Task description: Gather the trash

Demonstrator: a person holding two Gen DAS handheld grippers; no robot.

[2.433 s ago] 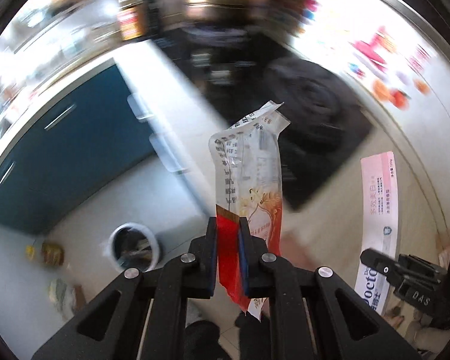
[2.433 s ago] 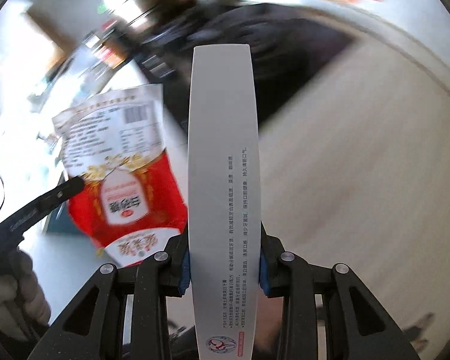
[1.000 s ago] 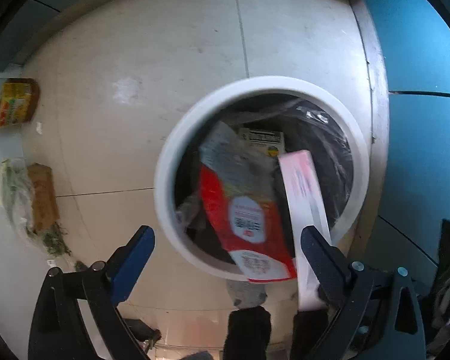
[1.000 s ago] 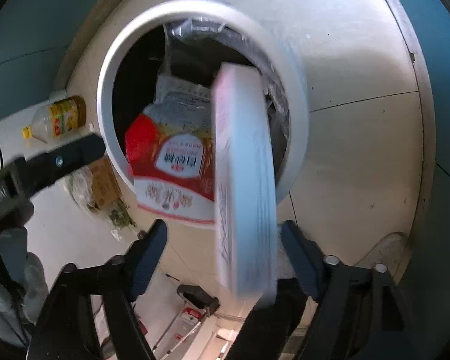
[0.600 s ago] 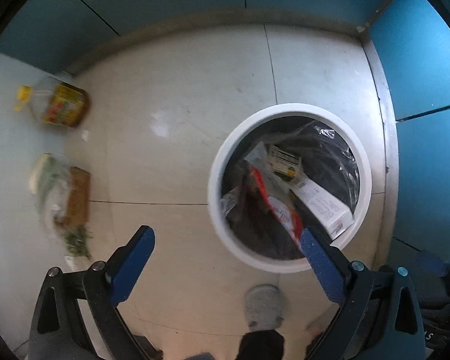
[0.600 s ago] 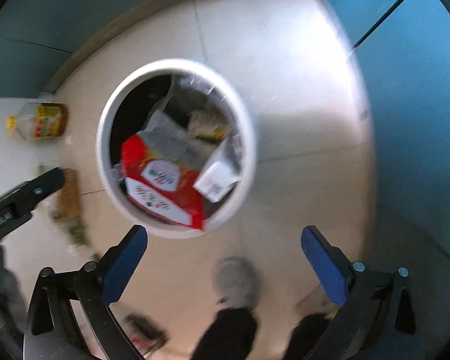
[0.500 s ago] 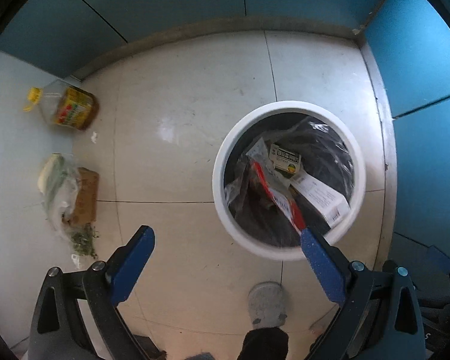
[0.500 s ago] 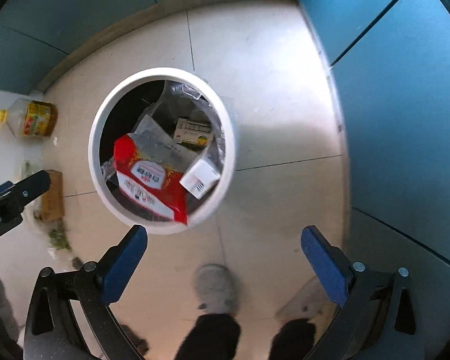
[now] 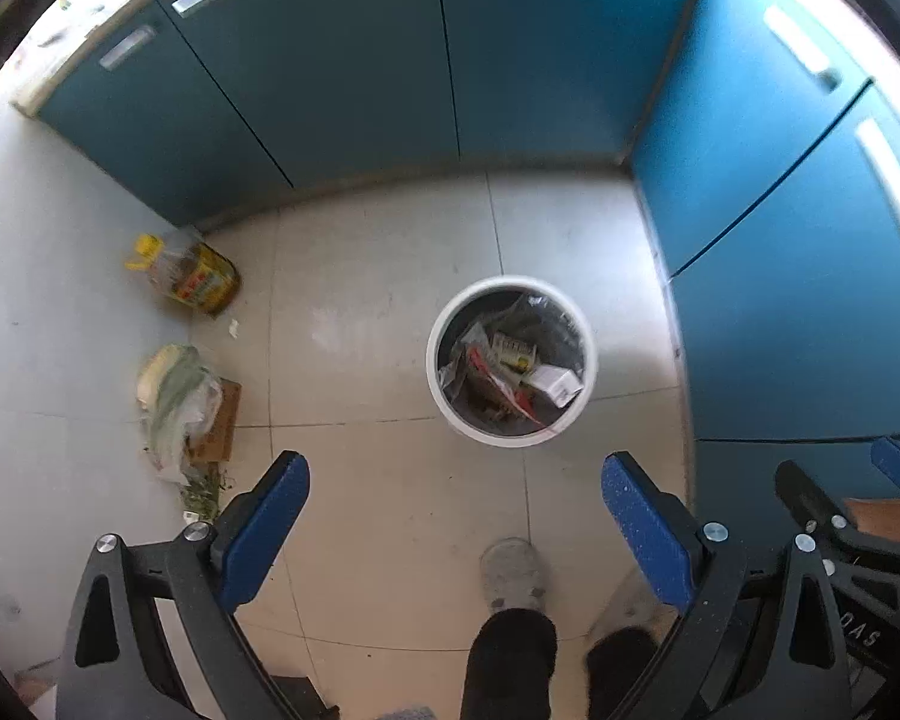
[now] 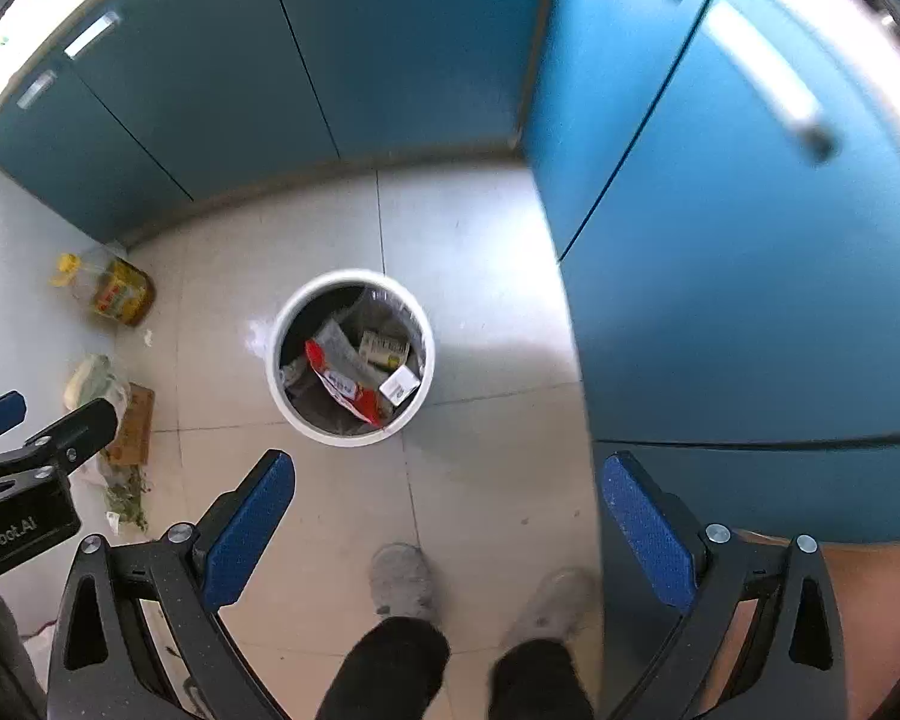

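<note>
Left wrist view: left gripper [image 9: 455,480] fingers spread wide, holding nothing, poised high over the floor [image 9: 384,276]. White bin [image 9: 512,361] sits at 12 o'clock from the fingers, tucked near the blue cabinets [image 9: 768,276]; red wrapper [image 9: 501,381] and white box [image 9: 555,384] lie inside. Oil bottle [image 9: 186,275] and bagged greens [image 9: 177,405] at 10 o'clock.

Right wrist view: right gripper [image 10: 447,483] fingers equally wide, empty. Bin at 11 o'clock, trash inside; judged that deposit is complete.
</note>
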